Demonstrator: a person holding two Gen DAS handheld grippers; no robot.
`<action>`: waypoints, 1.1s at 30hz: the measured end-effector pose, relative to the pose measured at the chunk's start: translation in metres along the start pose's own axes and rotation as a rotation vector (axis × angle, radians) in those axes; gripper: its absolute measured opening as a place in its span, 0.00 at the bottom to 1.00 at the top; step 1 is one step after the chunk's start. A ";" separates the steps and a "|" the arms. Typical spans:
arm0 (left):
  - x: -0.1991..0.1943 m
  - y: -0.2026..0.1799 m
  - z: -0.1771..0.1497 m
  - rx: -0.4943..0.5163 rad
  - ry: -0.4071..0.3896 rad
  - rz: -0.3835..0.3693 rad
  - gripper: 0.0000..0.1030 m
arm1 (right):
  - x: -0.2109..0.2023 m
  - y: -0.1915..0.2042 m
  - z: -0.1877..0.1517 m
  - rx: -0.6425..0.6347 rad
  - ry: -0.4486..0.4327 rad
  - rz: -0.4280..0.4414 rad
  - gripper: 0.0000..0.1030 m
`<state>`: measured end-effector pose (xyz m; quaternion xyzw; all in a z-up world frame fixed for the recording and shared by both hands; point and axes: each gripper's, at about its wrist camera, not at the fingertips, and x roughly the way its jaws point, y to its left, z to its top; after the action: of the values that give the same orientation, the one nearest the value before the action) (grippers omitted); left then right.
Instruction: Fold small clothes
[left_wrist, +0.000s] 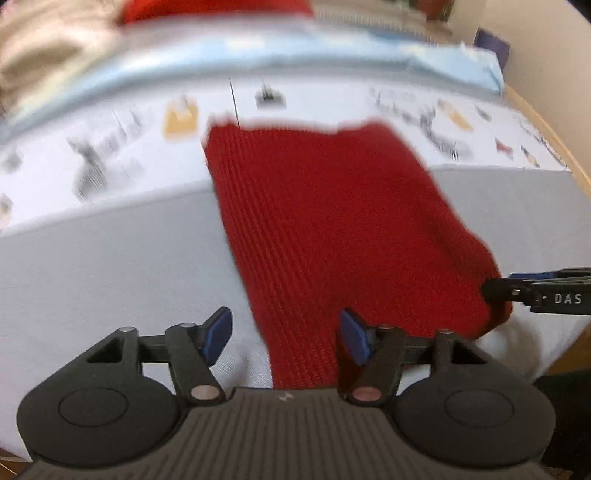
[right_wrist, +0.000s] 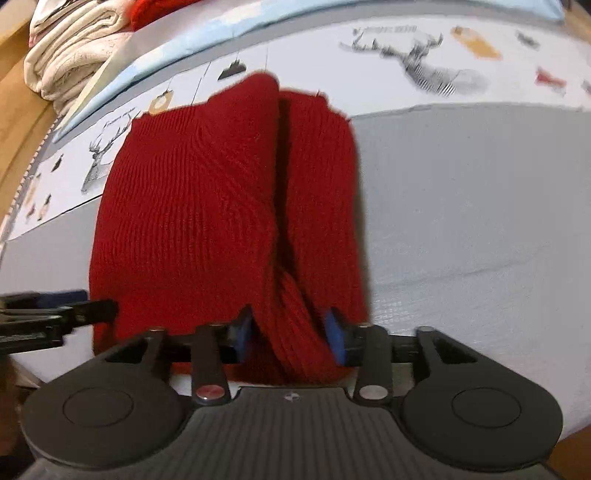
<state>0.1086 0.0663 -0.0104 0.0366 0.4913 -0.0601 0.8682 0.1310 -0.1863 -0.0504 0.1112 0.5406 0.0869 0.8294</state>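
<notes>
The red knitted garment (right_wrist: 207, 206) lies partly folded on the grey cloth (right_wrist: 461, 221) that covers the table, its far edge reaching the deer-printed sheet (right_wrist: 424, 70); in the right wrist view a side panel is turned in over the body, leaving a dark crease down the middle and a thick roll of knit at the near end; that roll sits between the blue pads (right_wrist: 243, 332) of the right gripper (right_wrist: 290, 332), whose jaws stand half open around it, and the blur keeps me from saying whether they press on the wool or only flank it. The left gripper (left_wrist: 284, 338) has its jaws wide open and holds nothing; one pad stands over the garment's near corner, the other over bare cloth. From the left wrist view the right gripper's tip meets the garment's right-hand edge.

The risks, as I judge them: if the right jaws are loose, lifting away may drag the roll and undo the turned-in panel; the knit is thick and springy, so the fold may open by itself once released; the left pad could snag the ribbing on passing low; and a pull on the wool may ruck the grey cloth beneath. A pile of cream and red laundry (right_wrist: 70, 48) lies at the far corner, well apart.
</notes>
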 end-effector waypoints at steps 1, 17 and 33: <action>-0.016 -0.006 -0.004 0.000 -0.048 0.018 0.80 | -0.012 0.001 -0.003 -0.022 -0.042 -0.016 0.52; -0.114 -0.088 -0.121 -0.097 -0.254 0.138 0.93 | -0.131 0.020 -0.119 -0.123 -0.379 -0.109 0.84; -0.103 -0.073 -0.124 -0.177 -0.226 0.120 0.93 | -0.115 0.035 -0.129 -0.187 -0.344 -0.167 0.85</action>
<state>-0.0593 0.0162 0.0137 -0.0180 0.3906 0.0315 0.9198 -0.0344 -0.1718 0.0097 0.0018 0.3881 0.0473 0.9204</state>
